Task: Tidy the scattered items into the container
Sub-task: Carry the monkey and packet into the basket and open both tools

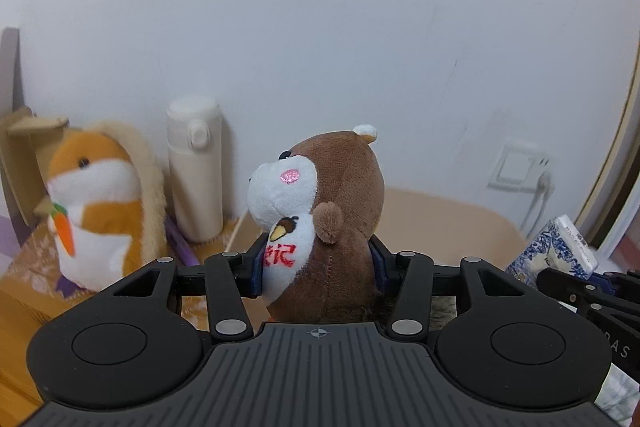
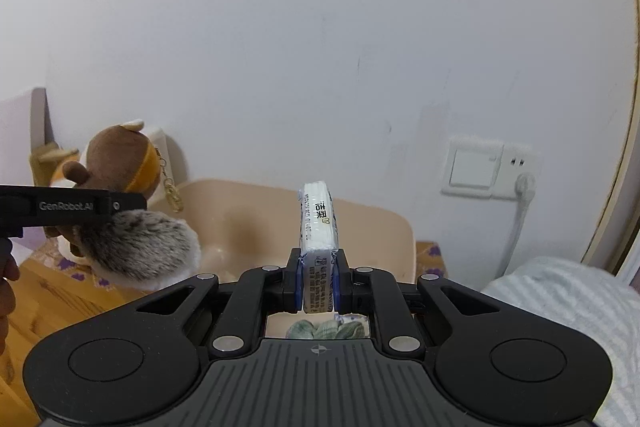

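Above 1 beige bin [image 2: 400, 227]: left claw [image 1: 316, 263] gripping 1 brown plush [image 1: 332, 227]; right claw [image 2: 318, 279] gripping 1 tissue pack [image 2: 318, 227]

My left tool [image 1: 318, 267] is matte black: a ribbed dark-grey deck nearest me with a small crosshair mark at its far edge, and 2 broad rounded lobes, each with a raised disc. From them 4 link arms with silver pivot pins and triangular cut-outs run out to 2 fingers faced with dark blue pads [image 1: 253, 273]. My right tool [image 2: 318, 277] is built the same, ribbed deck, crosshair, silver pins, blue pads [image 2: 298, 285]. In the right wrist view I see the side of my left tool at far left, a black bar printed "GenRobot.AI" in grey with 1 small screw beside the lettering. A bit of my hand [image 2: 6, 291] shows at that edge.
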A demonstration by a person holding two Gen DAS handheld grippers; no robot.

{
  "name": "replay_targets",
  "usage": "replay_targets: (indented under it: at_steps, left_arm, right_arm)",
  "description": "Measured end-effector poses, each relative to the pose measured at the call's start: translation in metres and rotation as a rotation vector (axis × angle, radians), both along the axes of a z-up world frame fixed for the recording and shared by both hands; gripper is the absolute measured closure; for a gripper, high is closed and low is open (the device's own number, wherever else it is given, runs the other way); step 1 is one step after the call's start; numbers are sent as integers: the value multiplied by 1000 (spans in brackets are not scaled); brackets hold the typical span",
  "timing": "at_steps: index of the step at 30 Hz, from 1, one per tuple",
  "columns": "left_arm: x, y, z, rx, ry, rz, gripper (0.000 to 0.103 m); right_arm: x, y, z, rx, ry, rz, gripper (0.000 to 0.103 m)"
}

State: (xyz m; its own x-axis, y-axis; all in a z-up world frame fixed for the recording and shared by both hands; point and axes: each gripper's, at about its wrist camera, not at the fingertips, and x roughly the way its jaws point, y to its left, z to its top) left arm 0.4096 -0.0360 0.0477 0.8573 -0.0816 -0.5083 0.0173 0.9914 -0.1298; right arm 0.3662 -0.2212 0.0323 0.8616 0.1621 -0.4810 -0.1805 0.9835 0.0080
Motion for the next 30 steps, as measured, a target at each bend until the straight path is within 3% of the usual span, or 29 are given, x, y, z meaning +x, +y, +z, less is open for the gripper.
replay_targets:
  at_steps: [4,20,22,26,30]
  left_arm:
    - [19,-2,-18,-27,87,-10,53]
    - [33,-27,-45,109,151,-58,52]
    - [31,-29,-46,123,144,-58,47]
    - [24,-29,-45,117,112,-52,26]
    - [16,-24,-37,90,100,-52,23]
  right_arm:
    - [14,1,-16,-5,45,-5,90]
    - [35,1,-49,1,130,-13,89]
    - [34,0,-48,1,126,-18,85]
    - [29,-4,-46,9,107,-25,55]
    - [22,-7,-42,17,92,-25,45]
